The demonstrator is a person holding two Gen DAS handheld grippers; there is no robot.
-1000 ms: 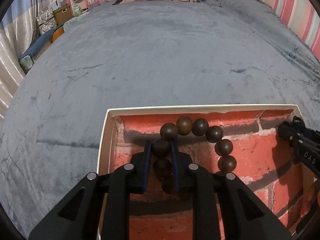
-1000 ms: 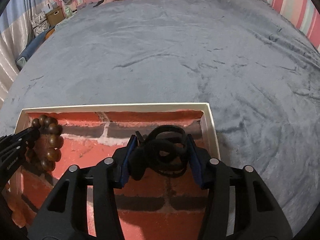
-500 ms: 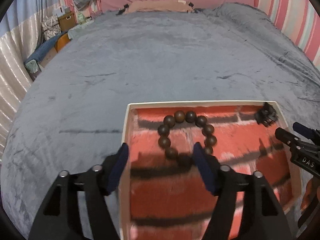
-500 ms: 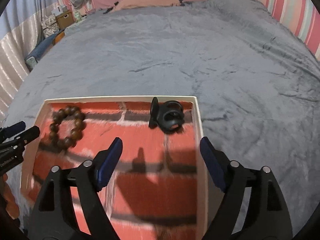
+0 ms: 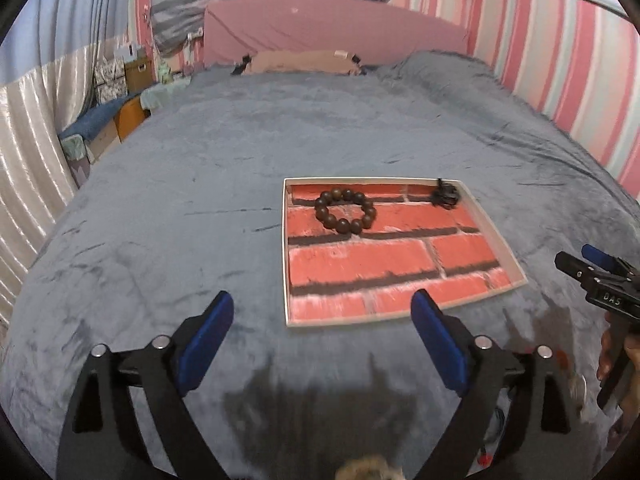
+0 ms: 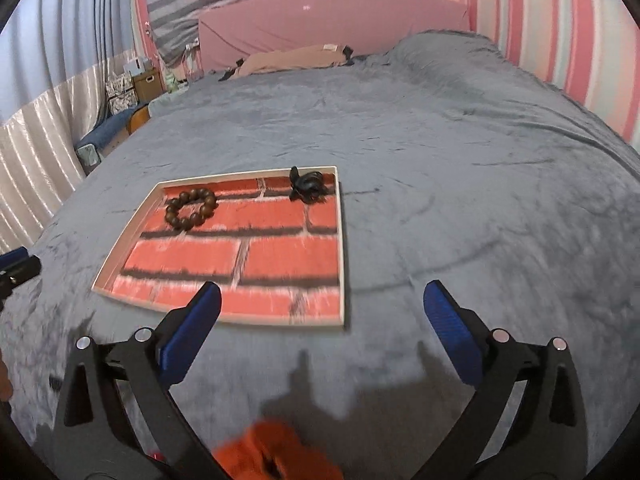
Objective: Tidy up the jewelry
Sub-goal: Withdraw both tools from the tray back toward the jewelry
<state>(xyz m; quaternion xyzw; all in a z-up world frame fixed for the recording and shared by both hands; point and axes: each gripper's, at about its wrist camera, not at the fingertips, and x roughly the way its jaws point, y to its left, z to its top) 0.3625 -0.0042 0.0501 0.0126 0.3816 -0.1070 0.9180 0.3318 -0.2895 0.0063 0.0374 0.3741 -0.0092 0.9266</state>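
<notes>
A shallow tray with a brick-pattern floor (image 5: 380, 272) (image 6: 256, 264) lies on the grey bedspread. A brown wooden bead bracelet (image 5: 345, 211) (image 6: 191, 208) lies in its far left part. A black coiled hair tie (image 5: 445, 196) (image 6: 307, 187) lies in its far right corner. My left gripper (image 5: 320, 334) is open and empty, above the bedspread in front of the tray's near left corner. My right gripper (image 6: 322, 332) is open and empty, in front of the tray's near right corner. It also shows at the right edge of the left wrist view (image 5: 600, 276).
The grey bedspread (image 5: 200, 152) spreads all around the tray. A pink headboard (image 5: 332, 36) and a tan cushion (image 5: 300, 60) lie at the far end. Boxes and a curtain (image 5: 32, 128) stand at the left. A striped wall (image 5: 560, 60) is at the right.
Both grippers let go of the bracelet and the hair tie, opened wide, and pulled back and up from the tray. Both items stay in the tray.
</notes>
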